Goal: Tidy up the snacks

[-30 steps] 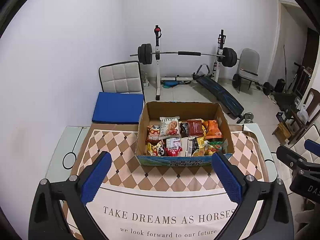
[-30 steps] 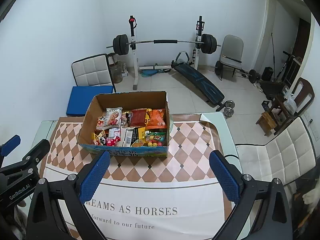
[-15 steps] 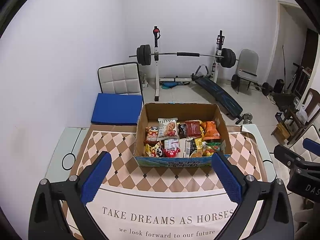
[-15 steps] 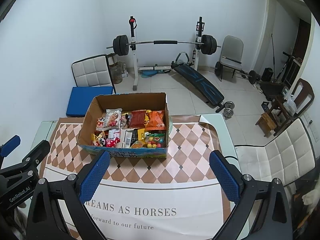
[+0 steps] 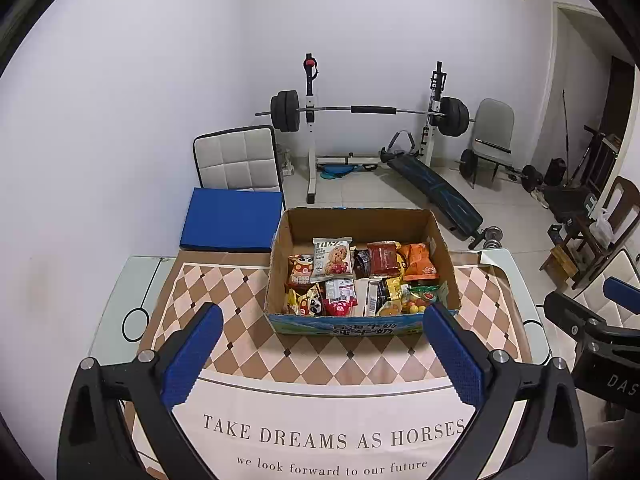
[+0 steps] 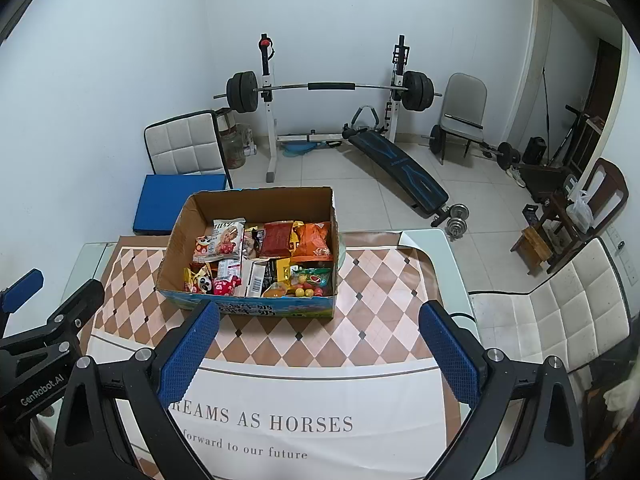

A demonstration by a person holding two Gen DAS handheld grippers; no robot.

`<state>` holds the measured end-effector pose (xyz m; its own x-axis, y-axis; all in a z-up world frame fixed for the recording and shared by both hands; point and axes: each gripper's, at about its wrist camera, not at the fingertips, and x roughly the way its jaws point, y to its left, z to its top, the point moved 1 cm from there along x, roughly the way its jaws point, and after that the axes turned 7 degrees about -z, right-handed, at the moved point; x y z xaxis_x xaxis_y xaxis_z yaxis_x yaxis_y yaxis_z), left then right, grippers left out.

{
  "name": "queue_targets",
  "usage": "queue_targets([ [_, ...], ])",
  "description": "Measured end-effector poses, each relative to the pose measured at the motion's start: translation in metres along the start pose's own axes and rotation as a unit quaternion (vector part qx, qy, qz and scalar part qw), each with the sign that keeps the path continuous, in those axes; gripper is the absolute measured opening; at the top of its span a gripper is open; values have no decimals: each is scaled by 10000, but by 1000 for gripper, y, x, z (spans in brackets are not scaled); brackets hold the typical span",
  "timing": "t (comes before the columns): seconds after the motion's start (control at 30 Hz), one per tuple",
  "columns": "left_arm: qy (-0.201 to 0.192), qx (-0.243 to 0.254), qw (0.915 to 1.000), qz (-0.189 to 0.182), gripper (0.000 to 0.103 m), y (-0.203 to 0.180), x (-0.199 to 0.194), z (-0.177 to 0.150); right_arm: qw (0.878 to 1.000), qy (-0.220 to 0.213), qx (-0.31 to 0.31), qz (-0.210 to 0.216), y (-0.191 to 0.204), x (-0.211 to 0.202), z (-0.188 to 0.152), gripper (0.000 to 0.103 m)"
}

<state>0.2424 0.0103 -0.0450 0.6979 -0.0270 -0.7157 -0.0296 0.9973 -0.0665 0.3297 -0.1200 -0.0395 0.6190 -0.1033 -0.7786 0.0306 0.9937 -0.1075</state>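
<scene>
Though near the table's far edge, snack box amid bare cloth.

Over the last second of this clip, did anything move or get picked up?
Only slight camera drift: the cardboard box sits a little higher in the left wrist view than before, so that gripper shifted slightly. Nothing was taken hold of or let go. The left gripper and right gripper stay open and empty, short of the box; the snack packets lie as they did on the tablecloth.
</scene>
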Motion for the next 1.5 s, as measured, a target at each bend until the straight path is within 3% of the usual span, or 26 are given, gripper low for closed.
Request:
queue_targets([
  [1.5, -46, 43, 10000, 15, 103, 1, -6, 5, 9999, -8, -94, 51, -3, 0, -1, 102],
])
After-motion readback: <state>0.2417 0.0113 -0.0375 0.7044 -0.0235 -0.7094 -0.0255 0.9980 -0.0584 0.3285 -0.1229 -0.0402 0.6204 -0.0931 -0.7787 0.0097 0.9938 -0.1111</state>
